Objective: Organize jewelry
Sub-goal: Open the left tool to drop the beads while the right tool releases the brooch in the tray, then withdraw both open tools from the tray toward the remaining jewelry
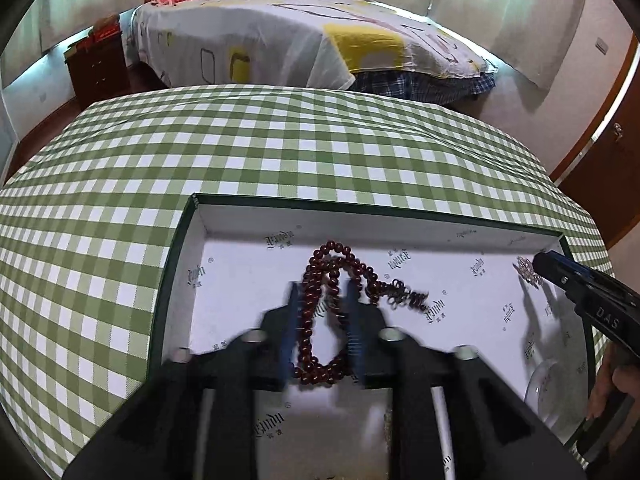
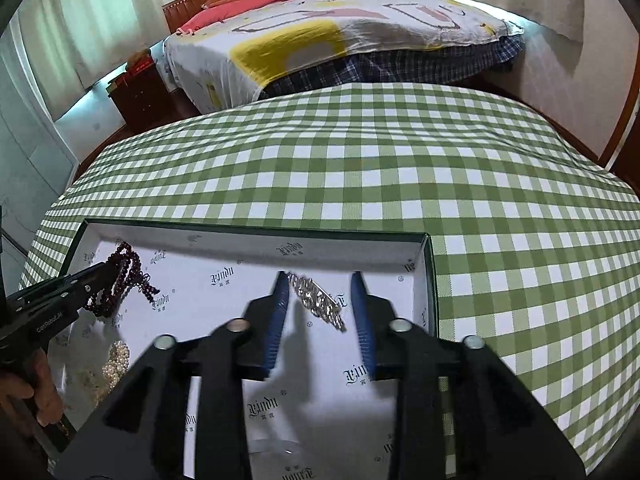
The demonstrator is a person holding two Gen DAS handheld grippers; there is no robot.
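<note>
A dark red bead string (image 1: 340, 276) lies in a shallow white-lined box (image 1: 240, 224) with green walls. My left gripper (image 1: 322, 292) is open, its blue pads on either side of the beads; touch is unclear. In the right wrist view, the same beads (image 2: 124, 280) sit at the box's left beside my left gripper (image 2: 108, 270). A silver rhinestone piece (image 2: 318, 300) lies in the box (image 2: 256, 230) between the open fingers of my right gripper (image 2: 320, 282), which also shows in the left wrist view (image 1: 538, 260) next to the silver piece (image 1: 528, 272).
The box rests on a green-and-white checked tablecloth (image 2: 400, 168). Pearl jewelry (image 2: 118, 360) and a clear glass dish (image 1: 556, 392) lie in the box's near part. A bed (image 1: 280, 40) and a wooden nightstand (image 1: 98, 68) stand beyond the table.
</note>
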